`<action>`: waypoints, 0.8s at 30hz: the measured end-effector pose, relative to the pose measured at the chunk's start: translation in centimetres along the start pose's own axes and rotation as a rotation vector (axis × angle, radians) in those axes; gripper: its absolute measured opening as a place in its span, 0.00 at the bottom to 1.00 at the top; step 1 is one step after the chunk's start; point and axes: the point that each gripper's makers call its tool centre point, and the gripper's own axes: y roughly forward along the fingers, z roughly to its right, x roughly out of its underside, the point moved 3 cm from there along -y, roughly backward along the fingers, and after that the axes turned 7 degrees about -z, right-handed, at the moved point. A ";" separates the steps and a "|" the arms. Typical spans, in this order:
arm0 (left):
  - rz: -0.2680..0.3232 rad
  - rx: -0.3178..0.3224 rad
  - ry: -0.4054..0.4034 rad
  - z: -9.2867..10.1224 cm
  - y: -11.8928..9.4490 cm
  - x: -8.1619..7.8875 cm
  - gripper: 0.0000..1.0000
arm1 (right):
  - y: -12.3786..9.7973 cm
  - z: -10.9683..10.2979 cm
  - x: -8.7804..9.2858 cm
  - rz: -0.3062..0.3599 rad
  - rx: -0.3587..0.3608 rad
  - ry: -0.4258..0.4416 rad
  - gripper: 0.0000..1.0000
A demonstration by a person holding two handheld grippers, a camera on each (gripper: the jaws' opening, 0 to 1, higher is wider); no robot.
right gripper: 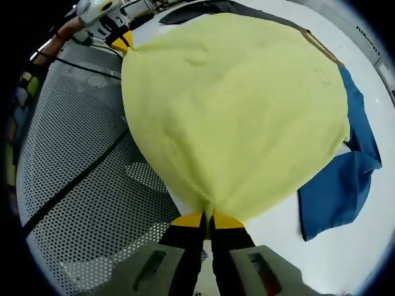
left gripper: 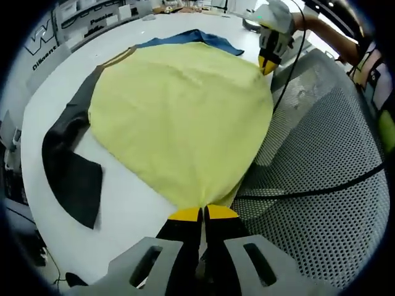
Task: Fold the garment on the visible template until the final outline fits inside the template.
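Both your left gripper (left gripper: 203, 214) and right gripper (right gripper: 207, 219) pinch hem corners of the yellow cloth garment (left gripper: 182, 117), spread on the white table (left gripper: 133, 206) at its edge beside the perforated grey panel (left gripper: 321, 209). Uneven pulling could skew the fold or drag the dark sleeve (left gripper: 71, 163).

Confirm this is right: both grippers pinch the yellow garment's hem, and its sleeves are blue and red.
Not quite. The sleeves are blue and black, not red; the left gripper view shows the black one. Both grippers, left and right, do pinch the yellow garment.
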 end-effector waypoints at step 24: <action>-0.037 0.027 -0.001 0.3 1.2 0.5 0.00 | -0.6 -0.6 2.1 -0.015 -0.030 -0.058 0.16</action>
